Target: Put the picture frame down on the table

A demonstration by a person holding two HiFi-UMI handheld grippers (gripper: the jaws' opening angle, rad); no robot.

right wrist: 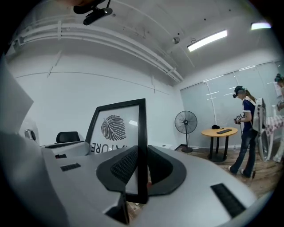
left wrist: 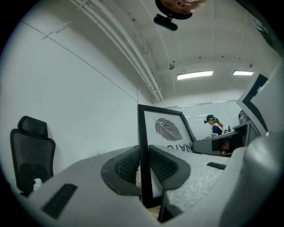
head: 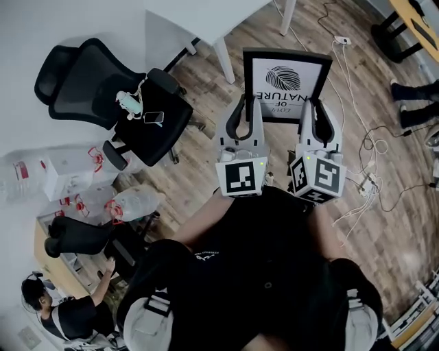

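A picture frame (head: 287, 82) hangs in the air ahead of a person, over a wood floor (head: 206, 171) and short of a white table (head: 206, 20). It is carried by two hand-held grippers. The left gripper (head: 247, 103) has its pads pressed on either side of the frame's left bar, and the right gripper (head: 324, 106) clamps the right bar the same way. Both sets of jaws are narrow and gripping the black moulding.

The printed face is turned toward the person and the head camera. A leaf drawing sits at the far end, and the lettering reads upside down at the end nearest the grippers. The side bars run away from the person, rising past the jaws in both gripper views. It is hard to judge which side of the frame is longer.

The frame's near edge is hidden behind the gripper bodies. In the left gripper view the frame (left wrist: 166, 128) is partly covered on its right by the other gripper. In the right gripper view the lettering on the frame (right wrist: 116, 126) is cut off at the left.

An office chair (head: 103, 82) stands to the left, and cables (head: 363, 158) trail across the floor on the right.
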